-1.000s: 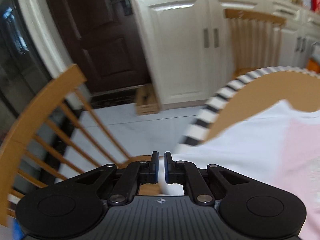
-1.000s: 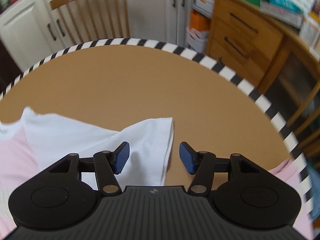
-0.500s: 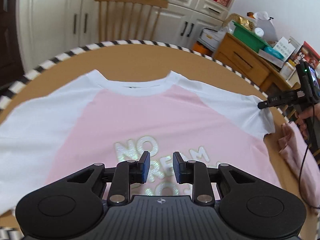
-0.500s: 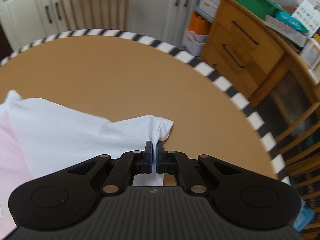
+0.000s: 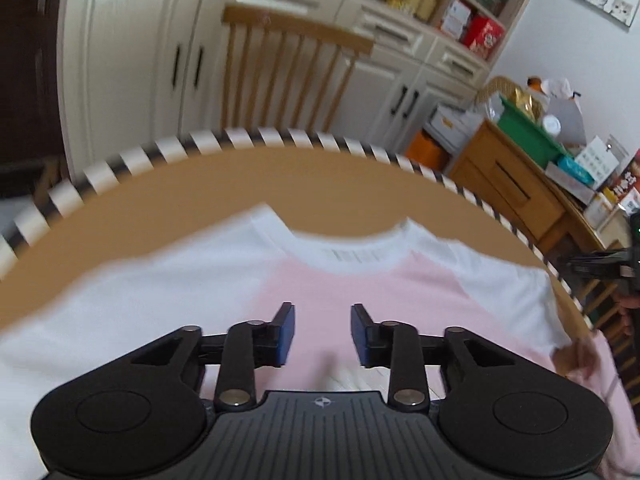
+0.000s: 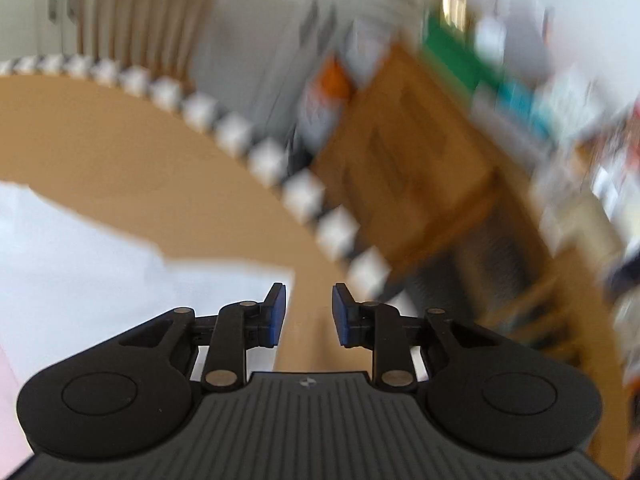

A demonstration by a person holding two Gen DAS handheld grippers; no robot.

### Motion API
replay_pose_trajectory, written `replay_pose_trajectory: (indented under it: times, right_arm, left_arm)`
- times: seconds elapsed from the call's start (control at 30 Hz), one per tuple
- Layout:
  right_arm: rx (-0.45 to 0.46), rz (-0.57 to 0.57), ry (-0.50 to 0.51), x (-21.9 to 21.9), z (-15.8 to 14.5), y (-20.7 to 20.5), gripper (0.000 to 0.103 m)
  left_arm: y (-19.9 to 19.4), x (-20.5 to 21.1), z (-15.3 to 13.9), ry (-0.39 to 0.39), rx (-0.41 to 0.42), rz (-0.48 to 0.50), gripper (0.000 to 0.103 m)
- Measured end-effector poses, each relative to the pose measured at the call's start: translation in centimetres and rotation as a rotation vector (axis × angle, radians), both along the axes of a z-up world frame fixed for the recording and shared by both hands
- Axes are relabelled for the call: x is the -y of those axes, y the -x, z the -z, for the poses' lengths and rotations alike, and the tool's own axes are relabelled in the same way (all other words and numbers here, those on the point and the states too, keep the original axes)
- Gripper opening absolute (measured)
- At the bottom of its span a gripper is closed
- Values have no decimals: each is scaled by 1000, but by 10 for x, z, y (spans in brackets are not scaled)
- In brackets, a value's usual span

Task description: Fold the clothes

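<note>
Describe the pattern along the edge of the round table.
Black and white stripes run along the table edge, clearest in the left wrist view.

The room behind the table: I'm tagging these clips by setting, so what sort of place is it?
Most likely a home dining room or kitchen. A round table with a T-shirt spread on it, a wooden chair, white cupboards and a cluttered wooden sideboard all suggest it.
</note>
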State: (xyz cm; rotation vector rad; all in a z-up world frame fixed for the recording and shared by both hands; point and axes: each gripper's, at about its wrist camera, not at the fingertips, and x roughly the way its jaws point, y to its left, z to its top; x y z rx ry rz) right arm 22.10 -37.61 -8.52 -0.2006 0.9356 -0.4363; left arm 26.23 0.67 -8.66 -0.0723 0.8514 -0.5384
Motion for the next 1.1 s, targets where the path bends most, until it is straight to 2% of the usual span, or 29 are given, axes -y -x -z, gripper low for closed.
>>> replay_pose_trajectory:
  times: [0.07,0.1,0.2,0.3,0.43,0.5,0.53,0.57,0.63,0.7,0.73,0.77,0.8,0.87,0.9,0.93,1.0,1.1]
  right_arm:
    - [92,-213,-184,-17,-15,-3,29]
    - [99,-294,-283,-28,-16,-11,27]
    - [72,-485,-436,-66,-8,-42,28]
    - [7,-579,-404,-92,7,-72,29]
    - [-69,-615,-393,-104,25,-103,29]
    - [-90,-627,-409,-105,30,-111,34]
    - [-105,-635,-415,-107,33,-114,44]
    - [-122,-645,-410,-111,36,-114,46]
    - [-155,-664,-411,-119,41,-114,42]
    - [-171,-661,-457,-117,41,-116,31]
    - [-173,-655,-469,-115,40,-117,20]
    - [-174,-657,-466,-115,40,-116,18]
    - [-175,-660,-453,-116,39,-115,17]
    - [-171,-664,-422,-120,37,-113,14]
    - [-167,-657,-408,-121,37,-113,13]
    - [-165,-651,-395,-122,36,-115,12]
    - [-157,-639,-380,-122,35,-118,12]
    - [-126,-635,-353,-123,30,-120,12]
  left_arm:
    - [-24,-1,-6,-43,27,28,38]
    - [-36,0,-6,-50,31,60,38]
    - [-62,11,-3,-96,52,176,38]
    - [-81,19,5,-140,29,275,41]
    - [-99,21,16,-175,-23,323,45]
    - [-106,22,21,-184,-46,340,51]
    - [-109,22,24,-188,-58,346,54]
    - [-112,19,25,-194,-76,354,56]
    - [-115,22,29,-200,-81,374,61]
    - [-117,24,31,-205,-79,388,62]
    - [-119,25,32,-207,-74,390,62]
    - [-120,26,32,-209,-70,392,61]
    - [-122,27,32,-211,-65,395,59]
    - [-124,29,34,-196,-67,396,44]
    - [-125,30,34,-189,-69,396,22]
    - [-128,29,34,-184,-76,377,15]
    - [-132,27,34,-180,-75,349,7]
    - [-130,30,30,-219,-5,328,6]
